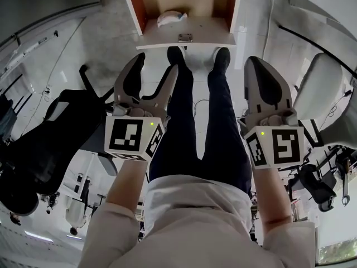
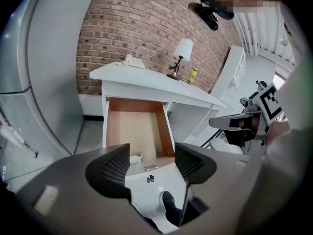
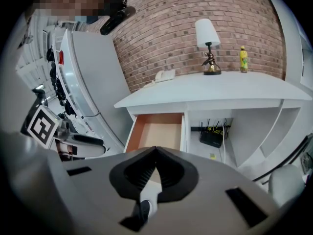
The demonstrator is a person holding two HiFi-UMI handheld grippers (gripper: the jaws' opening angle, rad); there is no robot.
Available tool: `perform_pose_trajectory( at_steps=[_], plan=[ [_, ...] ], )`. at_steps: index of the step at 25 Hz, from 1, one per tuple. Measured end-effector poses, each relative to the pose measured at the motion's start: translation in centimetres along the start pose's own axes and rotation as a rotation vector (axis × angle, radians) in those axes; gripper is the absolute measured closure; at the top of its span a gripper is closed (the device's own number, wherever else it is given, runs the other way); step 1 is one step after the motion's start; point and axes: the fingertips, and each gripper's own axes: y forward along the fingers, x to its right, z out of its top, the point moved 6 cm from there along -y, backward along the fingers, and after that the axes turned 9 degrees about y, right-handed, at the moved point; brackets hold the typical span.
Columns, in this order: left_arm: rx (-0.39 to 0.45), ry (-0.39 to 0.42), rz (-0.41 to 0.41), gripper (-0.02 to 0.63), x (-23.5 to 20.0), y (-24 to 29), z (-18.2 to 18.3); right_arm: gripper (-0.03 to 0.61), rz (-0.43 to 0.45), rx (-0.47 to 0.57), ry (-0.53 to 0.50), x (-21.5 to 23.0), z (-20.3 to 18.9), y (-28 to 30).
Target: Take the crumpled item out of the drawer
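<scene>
- The left claw (image 1: 156, 66) was held wide open, nothing between its ribbed dark pads; the right claw (image 1: 255, 66) was shut tip to tip, empty
- The drawer (image 1: 134, 10) was found pulled out; the crumpled item (image 1: 170, 18) was seen inside, near the front panel, untouched, well apart from both claws
- Reach, grasp and lift were judged left to do
- The item looked white, soft, lumpy; the drawer was lined in smooth tan wood, edged white
</scene>
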Motion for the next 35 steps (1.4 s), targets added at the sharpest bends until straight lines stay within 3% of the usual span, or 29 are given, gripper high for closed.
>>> perform_pose_trajectory(
  at_steps=[11, 17, 21, 26, 31, 35],
  plan=[
    [-0.035, 0.063, 0.024, 0.342, -1.0, 3.4, 0.4, 0.570, -0.005, -0.012, 0.032, 1.0, -0.6, 0.4],
    [-0.093, 0.074, 0.010, 0.342, -1.6, 6.6, 0.9, 0.570, 0.001, -0.016, 0.037, 1.8, -0.4, 0.4],
    [-0.179, 0.007, -0.027, 0.342, -2.0, 8.6, -0.2, 0.571, 0.007, -0.022, 0.039, 2.2, -0.4, 0.6],
    [-0.274, -0.010, -0.031, 0.342, -2.4, 11.1, -1.6, 0.569, 0.016, -0.026, 0.060, 2.7, -0.6, 0.7],
    [-0.367, 0.100, -0.046, 0.342, -2.6, 13.5, -2.4, 0.569, 0.024, -0.038, 0.067, 3.4, -0.6, 0.8],
    [-0.439, 0.087, -0.046, 0.342, -3.5, 15.1, -3.0, 0.569, 0.030, -0.043, 0.080, 4.0, -0.6, 1.2]
  ],
)
